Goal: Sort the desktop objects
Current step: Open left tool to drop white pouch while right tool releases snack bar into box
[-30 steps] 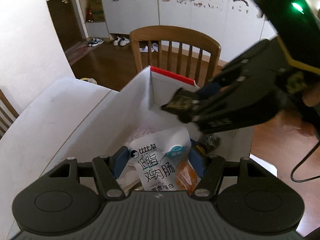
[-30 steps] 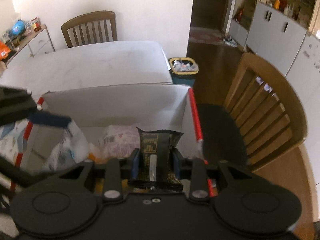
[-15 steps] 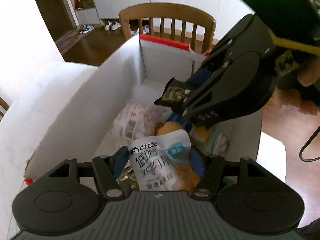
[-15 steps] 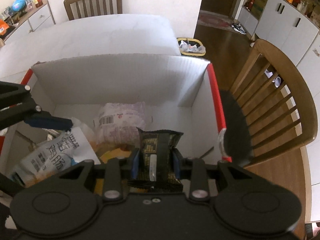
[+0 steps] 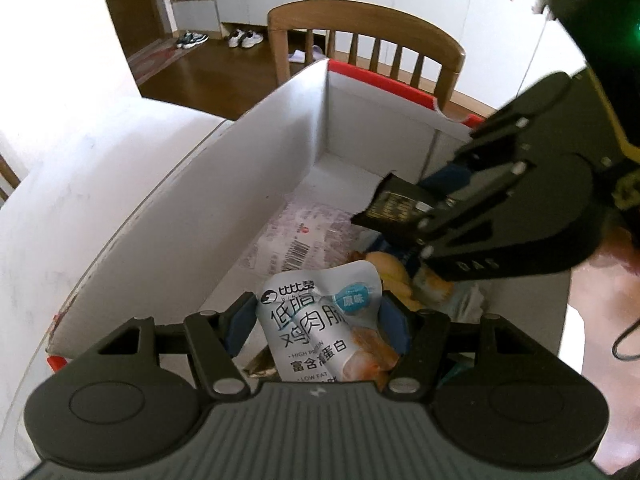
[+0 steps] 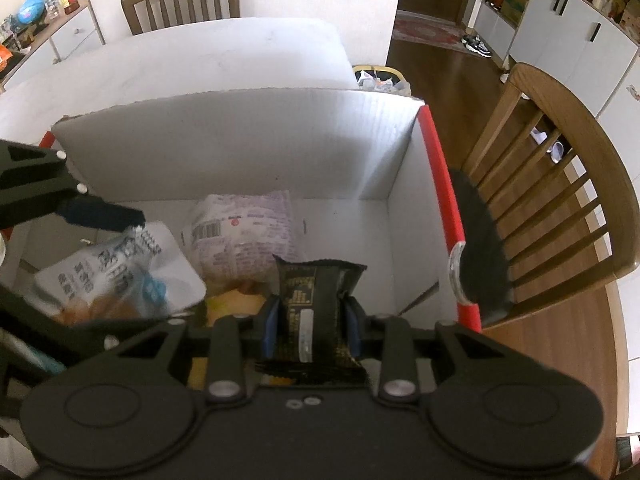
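**2 snack packs held over the sorting box**

White bench surface is seen beyond a white cardboard box with red edging, and a wooden chair stands just beside the box. Several packets are already lying on the box floor, among them a pale purple-printed packet and something yellow that cannot be identified, so part of the sorting is judged done. No loose items are seen on the visible bench, though much of it is out of view.

2 items are not yet put down. A white chicken sausage pouch is gripped between the pads of the left tool, and a black snack bar wrapper is clenched in the right tool, whose pads press its sides. Both packs are held inside the box opening, above the packets.

Both tools are pitched steeply downward into the box, side by side, the right one crossing the left view from the right. Release of both is judged to remain.
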Demonstrator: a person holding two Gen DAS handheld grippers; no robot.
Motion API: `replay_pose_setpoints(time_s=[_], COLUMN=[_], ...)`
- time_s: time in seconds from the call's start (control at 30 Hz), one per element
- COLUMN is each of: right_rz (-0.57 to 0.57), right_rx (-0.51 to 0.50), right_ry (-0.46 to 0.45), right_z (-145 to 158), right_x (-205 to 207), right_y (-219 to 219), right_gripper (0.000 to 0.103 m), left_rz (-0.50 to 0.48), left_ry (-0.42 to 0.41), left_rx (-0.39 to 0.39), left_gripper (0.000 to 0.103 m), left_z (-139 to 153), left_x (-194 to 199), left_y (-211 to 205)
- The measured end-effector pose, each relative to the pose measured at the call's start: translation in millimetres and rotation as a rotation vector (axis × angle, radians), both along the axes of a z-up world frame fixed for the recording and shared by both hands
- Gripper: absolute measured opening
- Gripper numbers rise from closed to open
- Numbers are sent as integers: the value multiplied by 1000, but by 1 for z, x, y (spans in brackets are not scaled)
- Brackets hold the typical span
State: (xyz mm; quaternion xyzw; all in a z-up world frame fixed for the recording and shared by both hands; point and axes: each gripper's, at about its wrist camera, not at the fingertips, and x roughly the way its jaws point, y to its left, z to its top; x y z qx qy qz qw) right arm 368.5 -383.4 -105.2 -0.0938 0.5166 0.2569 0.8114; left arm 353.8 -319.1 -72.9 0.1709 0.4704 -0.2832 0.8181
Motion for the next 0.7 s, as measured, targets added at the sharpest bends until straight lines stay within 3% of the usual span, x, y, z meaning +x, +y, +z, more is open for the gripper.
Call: replay_pose_setpoints(time_s=[0.37,0.47,0.7], right_rz=[17,19,31], right_rx=[7,16,39], right_ry=[-5,-6,-22], right_z=[-1,1,13], right_x=[-5,-7,-18], right_y=[2,-1,-11], right_gripper=[40,46,49], left_rz=[27,37,52], left_ry=[46,51,36], left_rx=[-31,-38,-66], left_gripper=[69,78,82], left_z=[-8,-8,2], left_x=[10,10,6], left_y=[7,12,22])
